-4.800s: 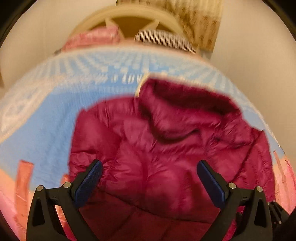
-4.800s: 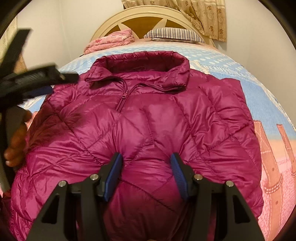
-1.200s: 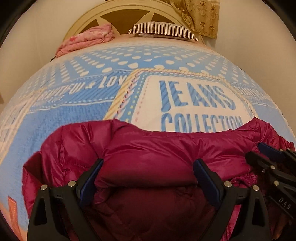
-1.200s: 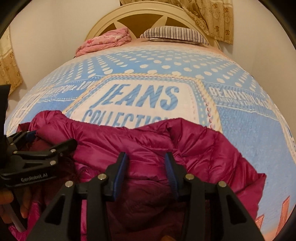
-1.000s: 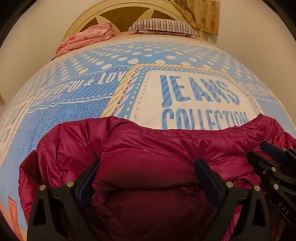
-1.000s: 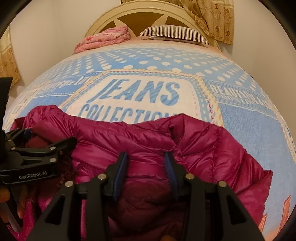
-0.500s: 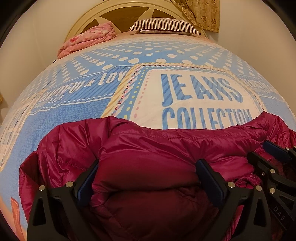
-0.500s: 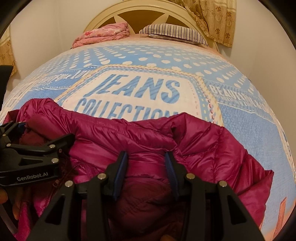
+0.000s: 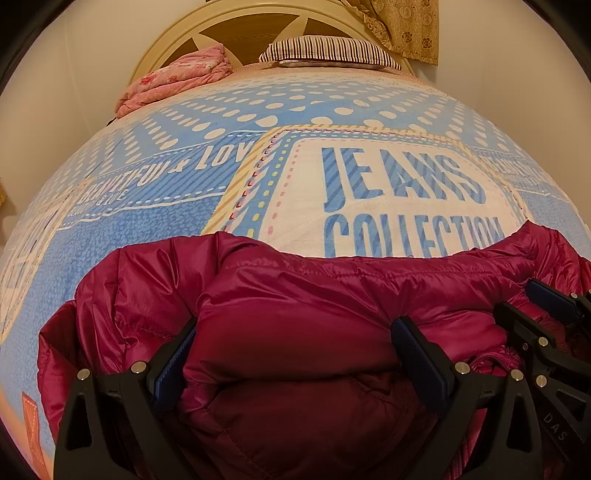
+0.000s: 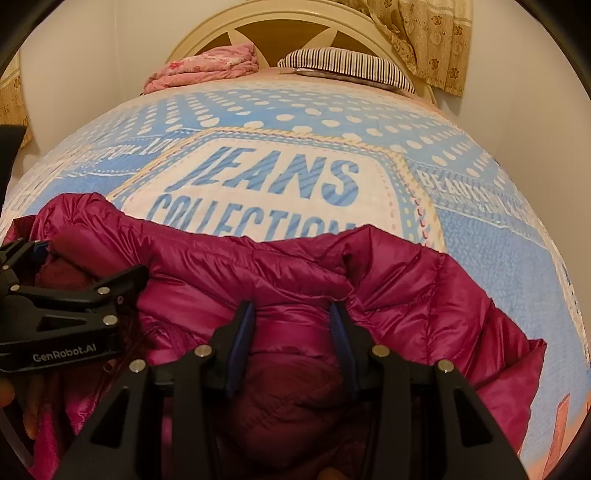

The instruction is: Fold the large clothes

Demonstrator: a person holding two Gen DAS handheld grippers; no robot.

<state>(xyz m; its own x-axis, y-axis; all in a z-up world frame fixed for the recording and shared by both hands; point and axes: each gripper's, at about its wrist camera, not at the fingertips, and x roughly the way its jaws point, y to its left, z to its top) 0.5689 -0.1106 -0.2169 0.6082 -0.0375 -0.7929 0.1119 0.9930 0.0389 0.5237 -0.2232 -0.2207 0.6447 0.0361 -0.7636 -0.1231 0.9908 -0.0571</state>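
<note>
A magenta quilted puffer jacket (image 9: pixel 295 306) lies bunched and folded over itself at the near end of the bed; it also shows in the right wrist view (image 10: pixel 406 280). My left gripper (image 9: pixel 293 350) has its jaws wide apart, with a thick fold of the jacket bulging between them. My right gripper (image 10: pixel 291 332) is closed on a puffy fold of the jacket. The right gripper appears at the right edge of the left wrist view (image 9: pixel 546 332), and the left gripper at the left of the right wrist view (image 10: pixel 62 306).
The bed has a blue and white cover (image 9: pixel 369 166) printed "JEANS COLLECTION". A pink folded blanket (image 9: pixel 177 81) and a striped pillow (image 9: pixel 328 50) lie by the cream headboard (image 9: pixel 236 29). Curtains (image 10: pixel 428 40) hang at the back right. Walls stand close on both sides.
Over the last second both grippers edged slightly forward with the jacket's folded edge. Since 4.8 s ago the flat spread jacket has been folded over towards the near end of the bed.
</note>
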